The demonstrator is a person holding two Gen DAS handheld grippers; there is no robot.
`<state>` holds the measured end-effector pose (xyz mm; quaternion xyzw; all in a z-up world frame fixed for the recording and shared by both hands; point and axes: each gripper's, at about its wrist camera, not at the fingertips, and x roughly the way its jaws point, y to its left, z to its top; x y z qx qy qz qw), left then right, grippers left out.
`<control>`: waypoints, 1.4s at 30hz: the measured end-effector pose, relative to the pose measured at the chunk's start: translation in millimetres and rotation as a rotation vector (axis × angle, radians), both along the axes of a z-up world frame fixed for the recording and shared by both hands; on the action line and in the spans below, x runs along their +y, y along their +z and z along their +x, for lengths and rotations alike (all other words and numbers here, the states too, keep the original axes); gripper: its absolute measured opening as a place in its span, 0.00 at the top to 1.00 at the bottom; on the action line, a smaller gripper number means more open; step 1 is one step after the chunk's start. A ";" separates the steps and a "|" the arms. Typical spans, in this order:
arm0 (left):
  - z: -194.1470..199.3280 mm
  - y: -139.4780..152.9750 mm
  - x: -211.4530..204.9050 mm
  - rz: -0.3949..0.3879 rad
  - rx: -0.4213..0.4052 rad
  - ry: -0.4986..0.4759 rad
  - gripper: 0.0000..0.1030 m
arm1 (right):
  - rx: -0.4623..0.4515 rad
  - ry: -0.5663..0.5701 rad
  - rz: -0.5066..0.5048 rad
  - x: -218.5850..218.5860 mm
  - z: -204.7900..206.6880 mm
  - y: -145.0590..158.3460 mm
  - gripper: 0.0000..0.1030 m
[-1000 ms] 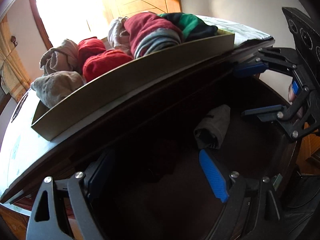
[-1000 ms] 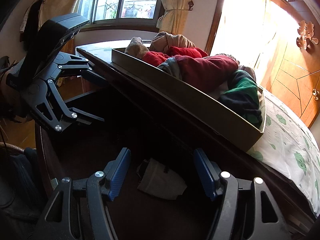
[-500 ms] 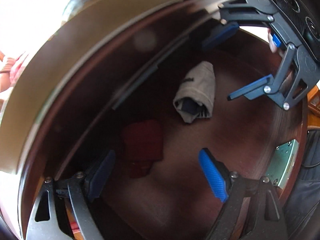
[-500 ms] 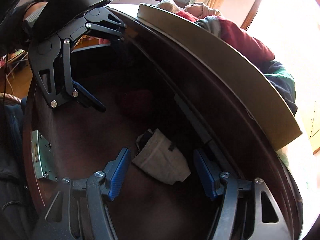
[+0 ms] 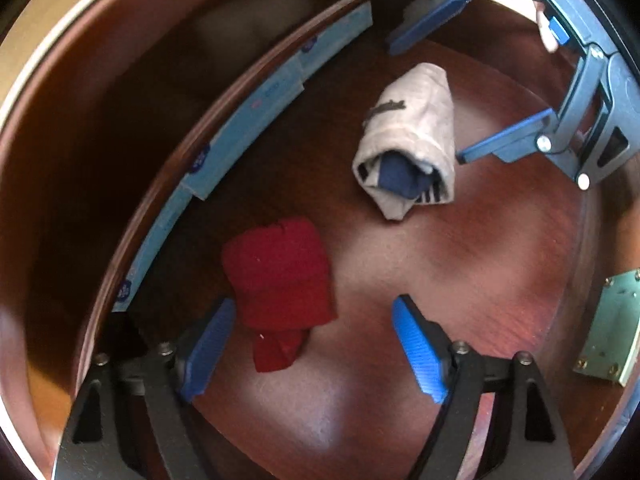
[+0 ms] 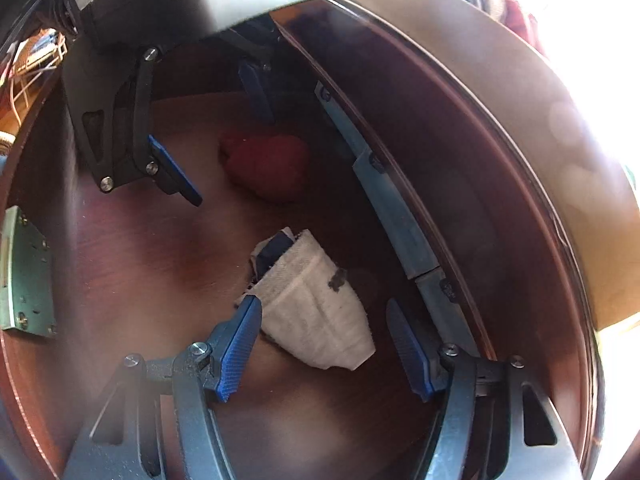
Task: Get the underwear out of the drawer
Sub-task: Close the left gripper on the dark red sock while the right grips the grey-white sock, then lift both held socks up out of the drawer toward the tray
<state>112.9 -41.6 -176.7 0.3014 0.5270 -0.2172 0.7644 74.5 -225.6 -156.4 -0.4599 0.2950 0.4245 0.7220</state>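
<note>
Two rolled pieces of underwear lie well apart on the floor of the open wooden drawer (image 5: 500, 264). The red roll (image 5: 280, 276) lies between the pads of the left gripper (image 5: 312, 344), nearer its left pad than the right, with its long axis running roughly along the fingers. The jaws are closing but stand wide, and neither pad presses on the cloth. The grey-white roll (image 6: 316, 312), with dark blue fabric showing at its open end, lies between the pads of the right gripper (image 6: 326, 344). Its long axis runs diagonally across the gap. The left pad is just beside or touching its edge; the right pad stands clear, so the jaws are about half open and hold nothing. Each roll is thus nearest the gripper of its own side. A strip of pale blue tape (image 5: 248, 120) lines the drawer's back wall, and a metal lock plate (image 5: 610, 324) is fixed to the front wall. Judged from this, each closure would pinch its roll across the short axis.
</note>
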 end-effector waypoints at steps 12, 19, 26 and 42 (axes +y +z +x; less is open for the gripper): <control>-7.9 -16.0 -12.7 0.069 -0.034 0.001 0.31 | -0.001 0.037 -0.124 27.1 6.2 -19.9 0.36; -2.8 -16.1 -16.6 0.040 -0.006 0.019 0.65 | 0.042 0.024 -0.183 38.6 14.4 -37.6 0.40; -10.5 -9.4 -17.7 0.043 0.038 0.014 0.78 | 0.214 -0.050 -0.154 42.9 24.5 -42.4 0.70; -21.7 27.3 15.5 -0.199 0.049 0.192 0.87 | 0.328 -0.220 0.025 22.8 29.6 -3.3 0.76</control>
